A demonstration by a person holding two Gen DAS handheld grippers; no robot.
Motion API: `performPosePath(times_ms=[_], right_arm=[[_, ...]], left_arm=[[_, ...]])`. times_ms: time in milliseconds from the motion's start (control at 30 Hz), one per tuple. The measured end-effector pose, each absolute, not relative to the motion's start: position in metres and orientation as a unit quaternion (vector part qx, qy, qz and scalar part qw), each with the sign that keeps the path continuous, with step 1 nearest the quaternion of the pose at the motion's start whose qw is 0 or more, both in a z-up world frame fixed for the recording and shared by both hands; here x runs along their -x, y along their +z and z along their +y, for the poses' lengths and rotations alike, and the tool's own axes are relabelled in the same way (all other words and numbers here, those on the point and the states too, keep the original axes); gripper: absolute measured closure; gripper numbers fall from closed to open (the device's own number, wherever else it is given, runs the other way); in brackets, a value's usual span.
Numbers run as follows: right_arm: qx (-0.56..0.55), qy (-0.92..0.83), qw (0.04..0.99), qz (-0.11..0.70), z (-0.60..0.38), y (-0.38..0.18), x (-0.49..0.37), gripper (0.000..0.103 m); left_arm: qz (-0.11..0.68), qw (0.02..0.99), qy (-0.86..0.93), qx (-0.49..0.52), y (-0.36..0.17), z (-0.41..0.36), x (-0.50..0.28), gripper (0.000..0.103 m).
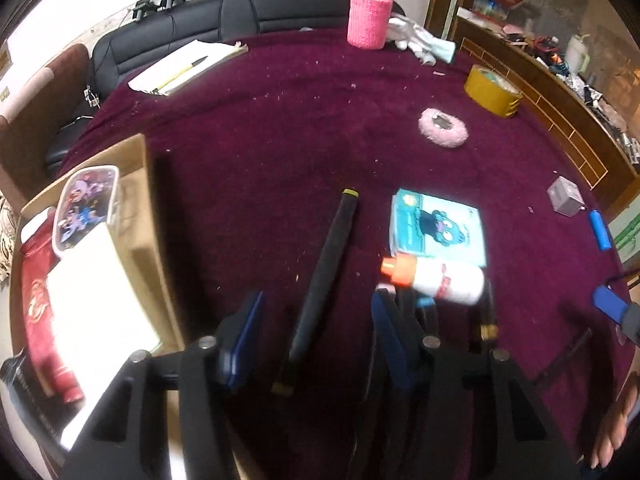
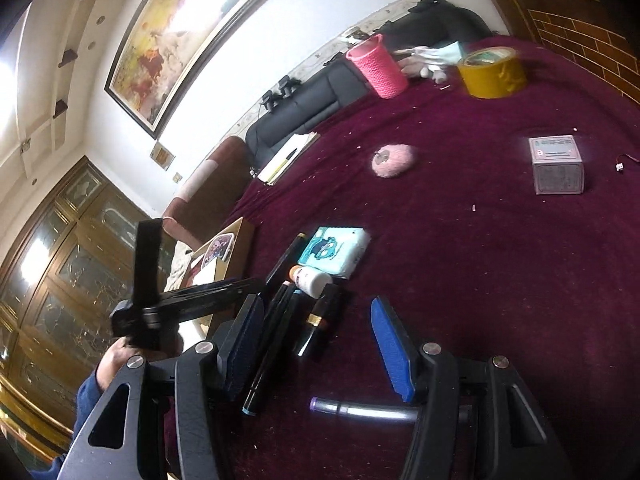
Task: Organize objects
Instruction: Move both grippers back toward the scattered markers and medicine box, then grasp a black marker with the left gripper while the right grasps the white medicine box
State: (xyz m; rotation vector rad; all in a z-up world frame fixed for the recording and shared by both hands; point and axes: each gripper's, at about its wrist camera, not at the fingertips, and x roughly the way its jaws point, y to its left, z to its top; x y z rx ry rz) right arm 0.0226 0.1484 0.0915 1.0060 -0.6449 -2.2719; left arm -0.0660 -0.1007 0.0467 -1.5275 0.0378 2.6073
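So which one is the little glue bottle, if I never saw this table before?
Look at the dark red cloth covering the table, then find the teal booklet with a cartoon face. The glue bottle lies on its side against the booklet's near edge, beside black pens. It is the only white bottle, with an orange cap.

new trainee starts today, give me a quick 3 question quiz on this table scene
1. True or false: the roll of yellow tape lies inside the cardboard box.
2. Which lies right next to the white bottle: A) the teal booklet, B) the pink knitted cup cover, C) the notepad?
3. What lies between the fingers of the left gripper on the cloth?

Key: 1. False, it sits on the purple cloth. 2. A. 3. A long black marker, not yet pinched.
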Motion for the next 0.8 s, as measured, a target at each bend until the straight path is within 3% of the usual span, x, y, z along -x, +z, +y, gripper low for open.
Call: performPosePath(times_ms=[100,200,300,333,400,533,800], right_arm=[[-0.376,-0.852,0.273,-0.242,0.153,0.094,-0.019,0.041],[-0.377,-0.857,0.254,-0.241,0.159,0.097,-0.013,0.037],[-0.383,-0.864,0.217,-0.243,0.17,0.102,-0.003,0.037],[-0.386,-0.867,0.198,-0.247,0.176,0.104,0.001,0.037],[-0.386,-0.873,0.16,-0.25,0.19,0.111,0.008,0.037],[-0.395,-0.885,0.058,-0.239,0.215,0.118,0.031,0.012],[-0.408,-0.892,-0.051,-0.185,0.228,0.102,0.067,0.012]], left_arm=[[0.01,0.057,0.857,0.512,0.039,-0.1,0.077,0.049],[-0.005,0.058,0.851,0.522,0.027,-0.102,0.087,0.06],[-0.013,0.051,0.86,0.508,0.024,-0.1,0.091,0.063],[-0.021,0.048,0.863,0.502,0.024,-0.101,0.089,0.076],[-0.046,0.054,0.866,0.495,0.023,-0.104,0.084,0.088],[-0.082,0.051,0.88,0.466,0.02,-0.112,0.072,0.088],[-0.05,0.057,0.895,0.439,0.019,-0.106,0.068,0.089]])
